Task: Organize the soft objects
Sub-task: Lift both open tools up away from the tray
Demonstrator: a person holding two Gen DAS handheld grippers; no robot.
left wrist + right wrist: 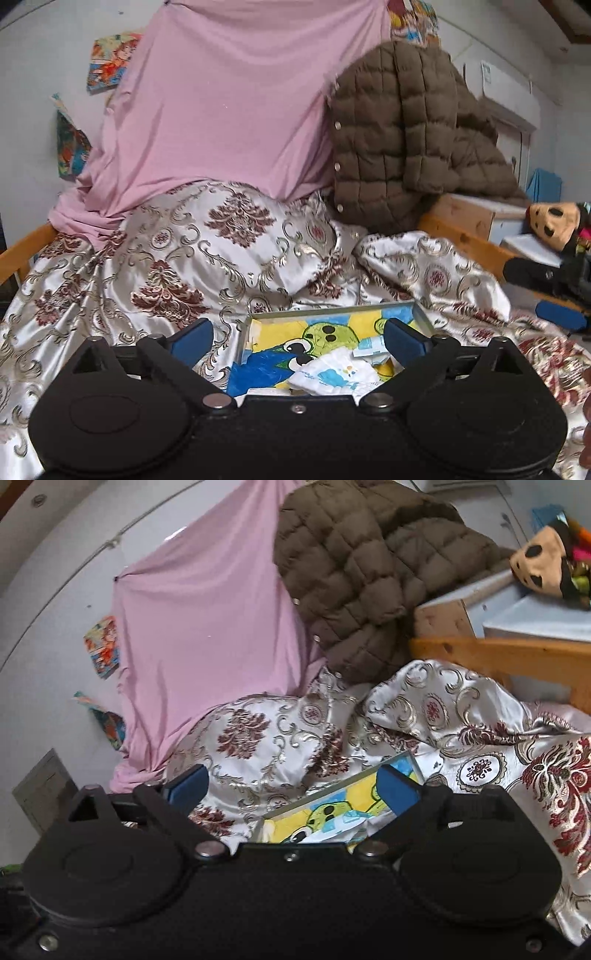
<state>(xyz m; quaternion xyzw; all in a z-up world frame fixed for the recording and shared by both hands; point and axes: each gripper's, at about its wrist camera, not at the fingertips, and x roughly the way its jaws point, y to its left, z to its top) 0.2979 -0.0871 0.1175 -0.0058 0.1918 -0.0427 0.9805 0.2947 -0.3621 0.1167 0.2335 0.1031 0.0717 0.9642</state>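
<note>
Plainly, we hold both tools above the bed with nothing in either. Our left gripper [299,338] has its jaws spread wide, blue pads apart and bare; our right gripper [293,788] stands just as wide and just as empty.

What the next move turns on, we judge, is the small white cloth [334,373] lying in the shallow metal-rimmed tray [332,309]. From the left wrist view it sits directly ahead and below, between the two pads and a little toward the right one, crumpled, with its longer side running across the jaws. From the right wrist view the tray [354,775] lies tilted, and only a strip of the cloth [325,836] shows past the tool body, so we reckon our left hand is the better lined up.

The cloth looks thin and limp, printed with pale blue marks. The tray floor carries a bright cartoon print. Around it, the satin bedspread [229,243] is glossy and rumpled; behind, a pink sheet [229,110] drapes smoothly and a brown quilted jacket [399,133] hangs puffy.
</note>
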